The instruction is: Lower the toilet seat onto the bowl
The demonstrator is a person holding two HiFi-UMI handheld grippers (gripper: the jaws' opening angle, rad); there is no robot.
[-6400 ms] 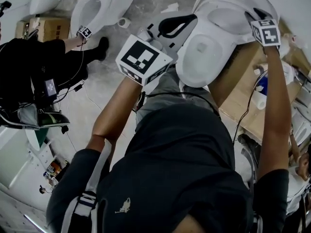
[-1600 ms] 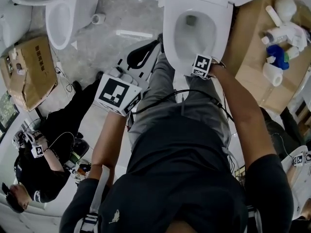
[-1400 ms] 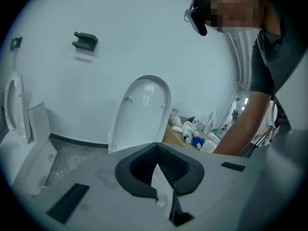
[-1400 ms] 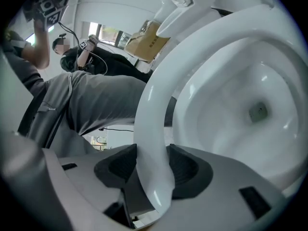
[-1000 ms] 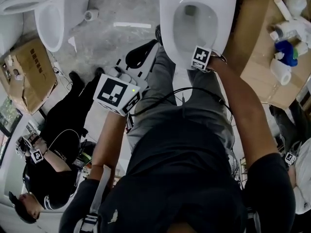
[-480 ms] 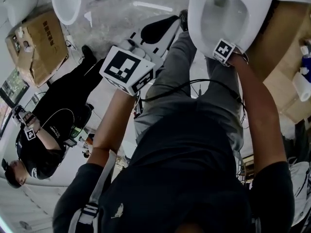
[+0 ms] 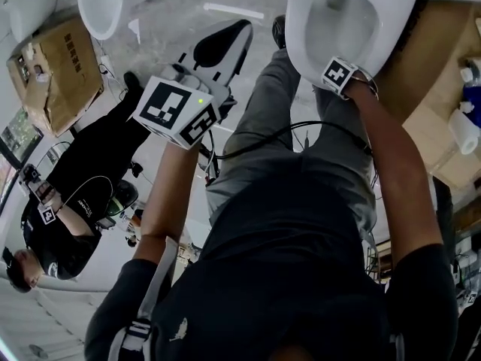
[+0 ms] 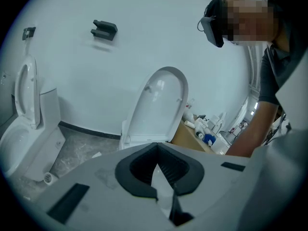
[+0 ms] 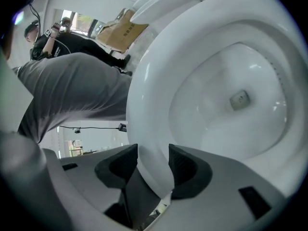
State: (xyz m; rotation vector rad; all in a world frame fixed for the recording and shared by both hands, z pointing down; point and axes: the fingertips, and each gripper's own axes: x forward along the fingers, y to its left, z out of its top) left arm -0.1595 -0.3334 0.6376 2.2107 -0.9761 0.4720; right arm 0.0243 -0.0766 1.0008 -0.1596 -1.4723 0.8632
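The white toilet seat point(image 7: 302, 36) lies flat on the bowl point(image 7: 342, 17) at the top right of the head view. My right gripper point(image 7: 336, 72) sits at the seat's front rim. In the right gripper view the seat point(image 9: 159, 81) runs between the two dark pads point(image 9: 185, 170), and my right gripper point(image 9: 153, 153) is shut on it. The lid point(image 8: 161, 105) stands upright behind the bowl. My left gripper point(image 7: 237, 30) hangs over the floor left of the toilet, touching nothing. Its jaws point(image 8: 157, 146) are shut and empty.
My grey-trousered legs point(image 7: 270, 126) stand right against the bowl. A second toilet point(image 7: 105, 2) and a cardboard box point(image 7: 56, 62) are at the upper left. A person in black point(image 7: 83, 186) sits on the floor there. Bottles point(image 7: 470, 74) lie on cardboard at the right.
The seat, upright with my right gripper at its top edge in the oldest frame, now lies down on the bowl. Over the last second the right gripper has stayed on the front rim.
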